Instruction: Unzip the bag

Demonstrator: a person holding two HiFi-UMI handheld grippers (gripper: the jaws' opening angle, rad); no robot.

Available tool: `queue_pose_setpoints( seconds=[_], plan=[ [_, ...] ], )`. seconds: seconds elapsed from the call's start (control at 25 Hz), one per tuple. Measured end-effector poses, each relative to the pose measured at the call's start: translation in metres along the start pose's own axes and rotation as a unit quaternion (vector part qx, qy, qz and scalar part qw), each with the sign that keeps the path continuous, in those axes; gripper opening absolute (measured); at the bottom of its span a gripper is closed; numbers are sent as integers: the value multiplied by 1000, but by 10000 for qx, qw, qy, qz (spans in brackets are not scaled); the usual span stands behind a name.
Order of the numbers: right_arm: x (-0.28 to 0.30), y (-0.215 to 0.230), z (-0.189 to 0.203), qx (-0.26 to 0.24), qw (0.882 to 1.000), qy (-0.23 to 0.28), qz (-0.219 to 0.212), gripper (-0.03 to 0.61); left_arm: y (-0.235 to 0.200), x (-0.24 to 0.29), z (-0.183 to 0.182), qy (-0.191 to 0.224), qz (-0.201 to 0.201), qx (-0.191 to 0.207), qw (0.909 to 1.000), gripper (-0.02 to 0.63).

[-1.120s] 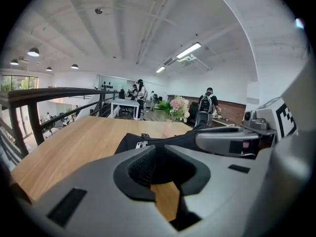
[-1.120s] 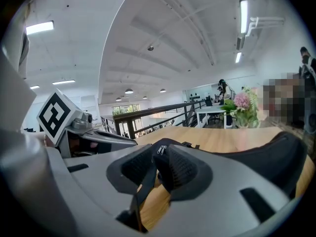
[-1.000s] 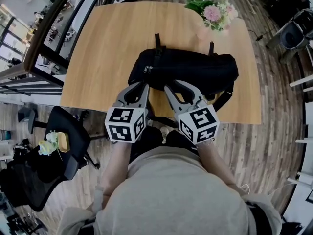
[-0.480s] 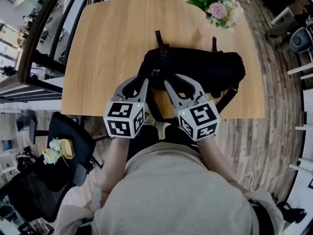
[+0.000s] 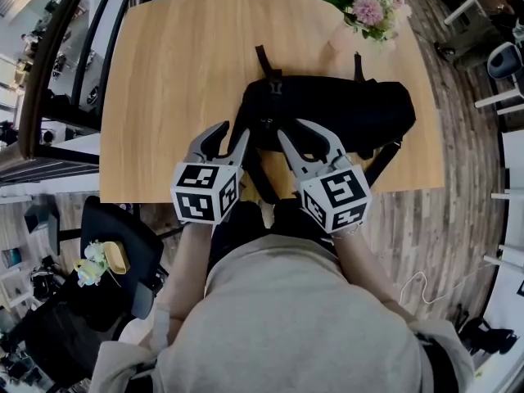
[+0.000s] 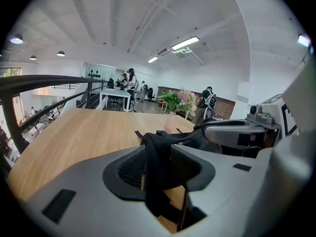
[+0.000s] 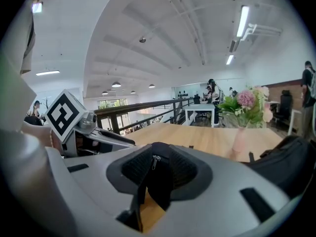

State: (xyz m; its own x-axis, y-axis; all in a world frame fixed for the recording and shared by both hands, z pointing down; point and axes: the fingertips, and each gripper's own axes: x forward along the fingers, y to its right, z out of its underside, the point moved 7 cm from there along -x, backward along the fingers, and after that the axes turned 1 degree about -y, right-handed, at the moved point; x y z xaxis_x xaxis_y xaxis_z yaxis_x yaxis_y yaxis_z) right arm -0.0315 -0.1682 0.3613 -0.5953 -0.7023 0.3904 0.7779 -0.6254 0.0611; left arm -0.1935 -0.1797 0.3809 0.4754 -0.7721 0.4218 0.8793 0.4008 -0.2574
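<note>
A black bag (image 5: 336,113) lies lengthwise near the front edge of the wooden table (image 5: 180,72), straps trailing off both sides. My left gripper (image 5: 229,134) is at the bag's left end and its jaws have just been opening; they now stand wide. In the left gripper view, black bag fabric (image 6: 157,147) stands between them, and the pads are not pressing on it. My right gripper (image 5: 301,136) points at the bag's front side, jaws partly apart. In the right gripper view, the bag's end and its zipper pull (image 7: 155,162) show between the right gripper's (image 7: 158,177) pads.
A vase of pink flowers (image 5: 360,11) stands at the table's far right corner. A black office chair (image 5: 115,244) sits below the table's front left edge. A dark railing (image 5: 49,88) runs along the left side.
Both grippers have moved forward to the bag. The left jaws have spread wider. The right jaws look unchanged.
</note>
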Motion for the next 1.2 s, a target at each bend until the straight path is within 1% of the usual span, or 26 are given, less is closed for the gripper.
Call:
queue_pose_setpoints(
  seconds=[0.16,0.28,0.48,0.68,0.88,0.96,1.04,1.2],
  plan=[
    [2,0,-1,-55,9999,-35,115,99,-4,9,7,-264,337,-185,9989,155],
    [3,5,0,-60,9997,-38,218,100,-8,17,11,-364,414,-266,9981,155],
    [1,9,4,-103,9991,-120,390,100,-18,25,17,-333,606,-665,9954,156],
    [0,9,9,-192,9983,-254,494,101,-24,31,25,-418,738,-874,9926,160],
    [0,6,11,-691,9951,-367,605,107,-23,38,28,-457,976,-982,9893,150],
    [1,2,8,-948,9926,-397,649,107,-22,38,29,-443,1123,-1026,9874,113],
    [4,0,9,-1211,9890,-540,649,110,-20,38,29,-438,1216,-1064,9859,87],
    [10,2,15,-1594,9830,-616,666,118,-15,37,26,-400,1301,-1070,9849,67]
  ],
)
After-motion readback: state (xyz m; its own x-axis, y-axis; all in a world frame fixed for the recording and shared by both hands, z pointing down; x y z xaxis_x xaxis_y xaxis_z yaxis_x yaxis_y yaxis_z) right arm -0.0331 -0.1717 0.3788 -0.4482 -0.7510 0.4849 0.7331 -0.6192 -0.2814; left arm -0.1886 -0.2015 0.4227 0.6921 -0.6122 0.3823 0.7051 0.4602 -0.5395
